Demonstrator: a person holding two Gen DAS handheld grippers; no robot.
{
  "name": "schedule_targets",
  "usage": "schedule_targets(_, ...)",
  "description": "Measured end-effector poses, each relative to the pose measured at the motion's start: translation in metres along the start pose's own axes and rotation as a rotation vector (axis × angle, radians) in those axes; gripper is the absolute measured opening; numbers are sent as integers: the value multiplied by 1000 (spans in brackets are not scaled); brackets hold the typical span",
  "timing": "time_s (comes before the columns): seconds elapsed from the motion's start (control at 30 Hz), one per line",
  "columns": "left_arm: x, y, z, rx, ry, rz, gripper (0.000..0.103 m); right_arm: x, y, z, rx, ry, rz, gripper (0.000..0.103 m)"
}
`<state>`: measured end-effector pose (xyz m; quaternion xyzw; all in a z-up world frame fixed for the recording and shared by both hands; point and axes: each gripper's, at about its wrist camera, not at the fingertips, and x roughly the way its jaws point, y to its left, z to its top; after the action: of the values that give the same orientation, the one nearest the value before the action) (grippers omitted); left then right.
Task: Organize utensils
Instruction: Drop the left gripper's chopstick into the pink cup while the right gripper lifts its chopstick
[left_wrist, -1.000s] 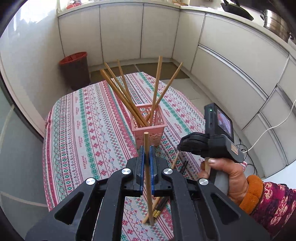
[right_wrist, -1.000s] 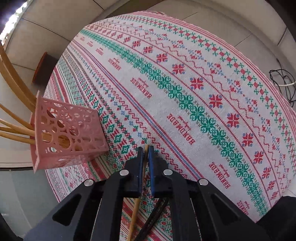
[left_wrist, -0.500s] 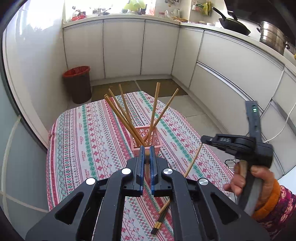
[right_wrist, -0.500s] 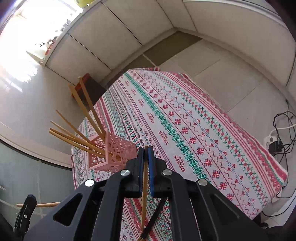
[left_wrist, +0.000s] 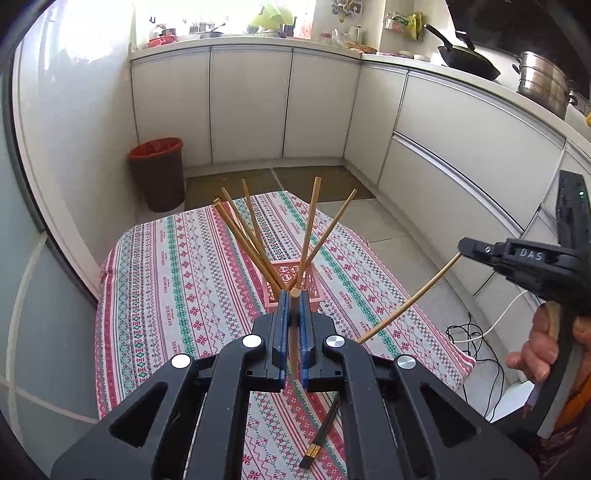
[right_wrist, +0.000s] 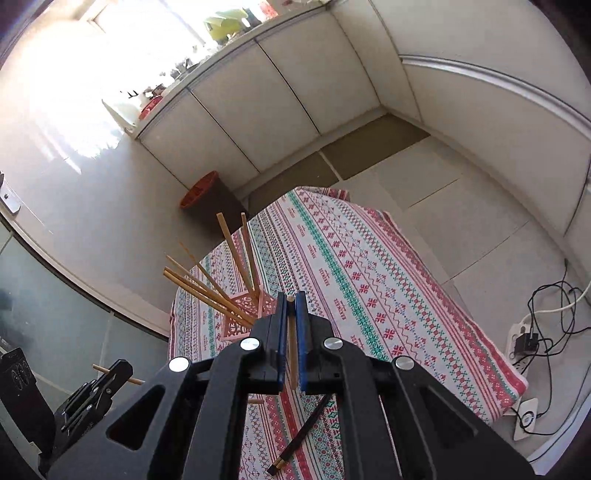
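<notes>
A pink lattice basket stands on the patterned tablecloth with several wooden chopsticks fanning out of it. Just in front of it, my left gripper is shut on one upright wooden chopstick. At the right edge of the left wrist view, my right gripper is raised high and shut on another wooden chopstick that slants down to the left. In the right wrist view that chopstick sits between the shut jaws of the right gripper, above the basket. A dark pair of chopsticks lies on the cloth.
A dark bin with a red liner stands on the floor beyond the table. White cabinets run along the back and right walls, with a wok and a steel pot on the counter. Cables and a power strip lie on the floor at the right.
My right gripper lifted its wooden chopstick off the cloth and rose high to the right. My left gripper rose a little and its view tilted up, still gripping its chopstick.
</notes>
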<state>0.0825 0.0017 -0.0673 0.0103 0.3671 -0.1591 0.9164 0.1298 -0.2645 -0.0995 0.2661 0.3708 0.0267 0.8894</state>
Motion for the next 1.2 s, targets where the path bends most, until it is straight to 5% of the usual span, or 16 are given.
schedule_targets(0.4,-39,-9,46,-13,-171,-1,4,-70,19,50,7,-210,101,5)
schedule_targets(0.67,-44,-9,87,-26,-275,45,4,-77,44,79,-5,-263,161,5)
schedule_targets(1.03,26,15,103,-112,-197,65,5,-16,54,85,-5,-169,115,5)
schedule_targets(1.2,26,33,94,-173,-210,72,35,2,63,80,-35,-137,95,5)
